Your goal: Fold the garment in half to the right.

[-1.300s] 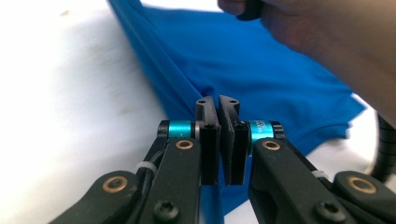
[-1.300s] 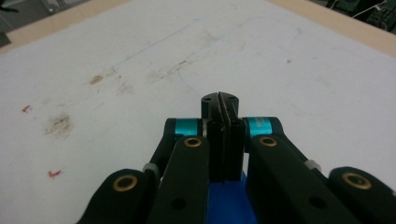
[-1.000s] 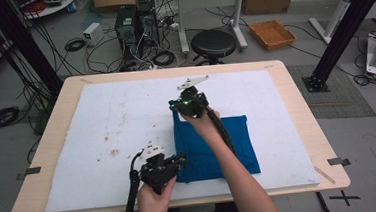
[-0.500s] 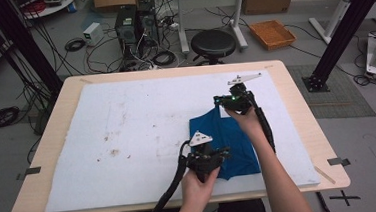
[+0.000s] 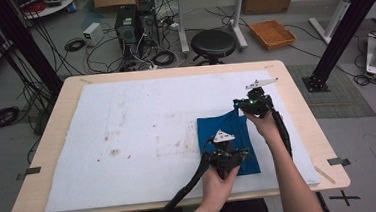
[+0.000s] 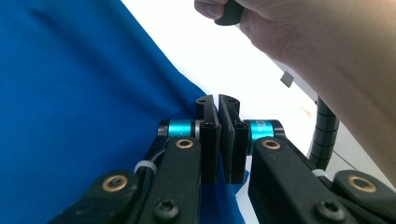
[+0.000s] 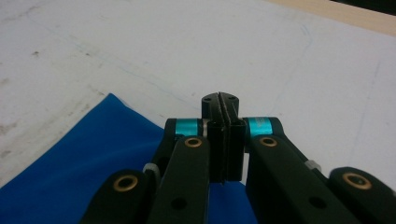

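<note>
A blue cloth (image 5: 223, 129) lies folded on the right part of the white mat (image 5: 127, 130). My left gripper (image 5: 231, 157) sits at the cloth's near edge, jaws pressed together with blue fabric (image 6: 84, 93) running under and between them. My right gripper (image 5: 246, 104) is at the cloth's far right corner, also shut, with the cloth's edge (image 7: 93, 158) caught at the base of its jaws. In the left gripper view the left gripper (image 6: 218, 100) points toward the person's right hand (image 6: 303, 46). The right gripper (image 7: 219, 100) points over bare mat.
The wooden table (image 5: 304, 113) ends close to the right of the cloth. The mat's left half carries small brown stains (image 5: 114, 151). Behind the table stand a black stool (image 5: 213, 43), computer towers (image 5: 127, 22), floor cables and an orange tray (image 5: 272, 33).
Both hands have moved right across the mat with the cloth held. The cloth now lies farther right and looks narrower than before.
</note>
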